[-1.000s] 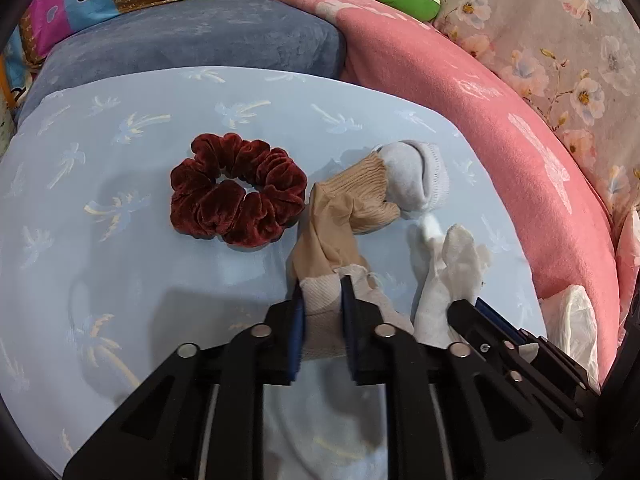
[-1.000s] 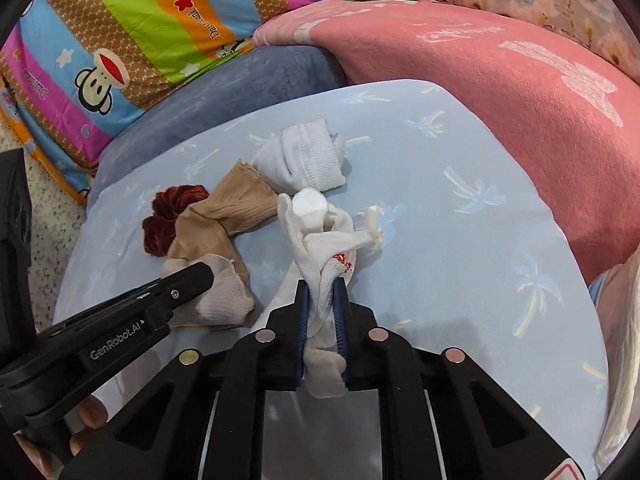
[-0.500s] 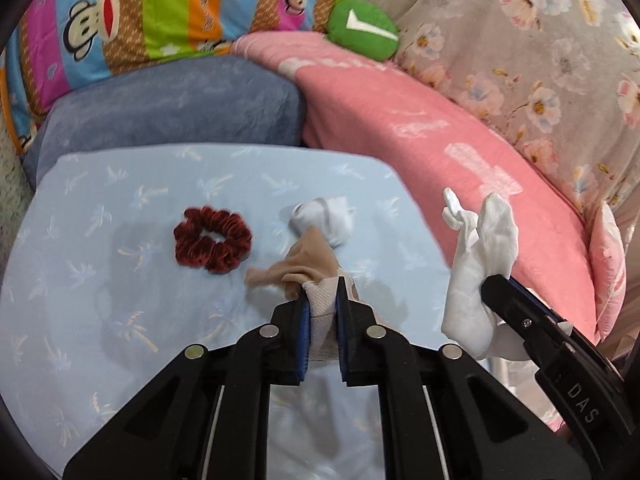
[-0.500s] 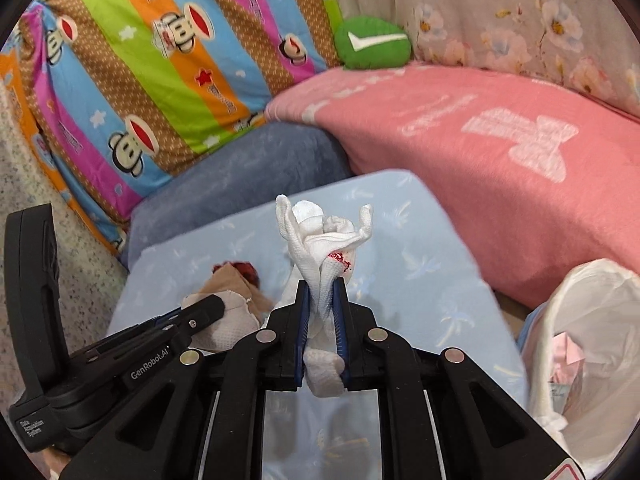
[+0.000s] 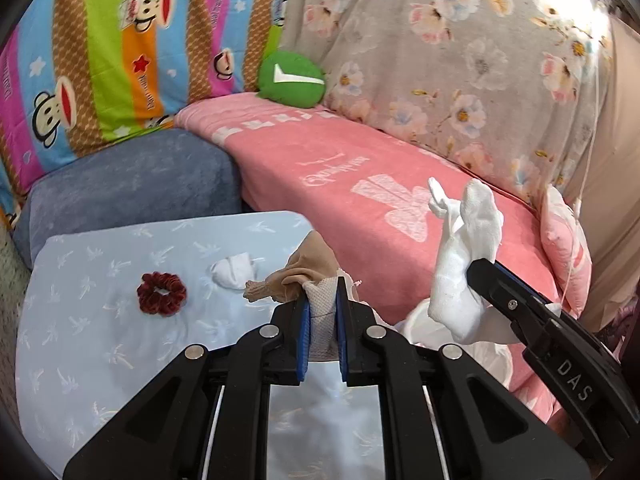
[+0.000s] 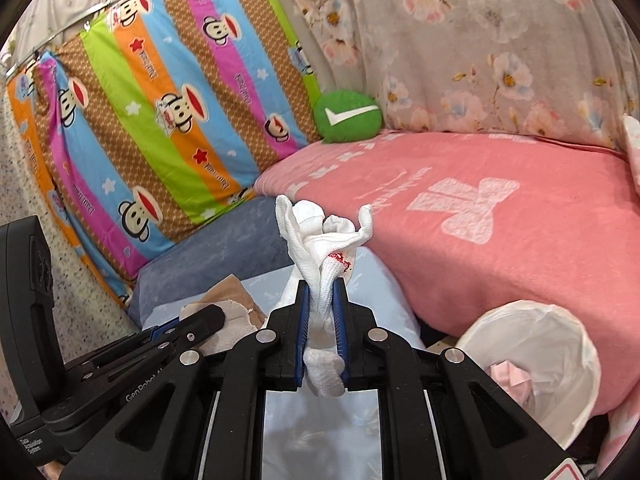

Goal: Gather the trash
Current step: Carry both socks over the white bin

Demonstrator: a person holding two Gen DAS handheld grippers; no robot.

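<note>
Both grippers raised off the blue cushion (image 5: 100, 340) since earlier. Left gripper (image 5: 322, 304) pinches one tan sock (image 5: 308, 268); right gripper (image 6: 322, 300) pinches one white sock (image 6: 324, 236). One scrunchie (image 5: 162, 294), one balled white sock (image 5: 234, 272) lie far left. One lined bin (image 6: 532, 360) near right.

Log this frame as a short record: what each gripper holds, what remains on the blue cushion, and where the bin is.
left gripper: jaws shut on beige-and-white sock
right gripper: jaws shut on white cloth glove with red mark
light blue palm-print cushion: dark red velvet scrunchie, balled white sock
white-lined trash bin: lower right of right wrist view, pink paper inside
</note>
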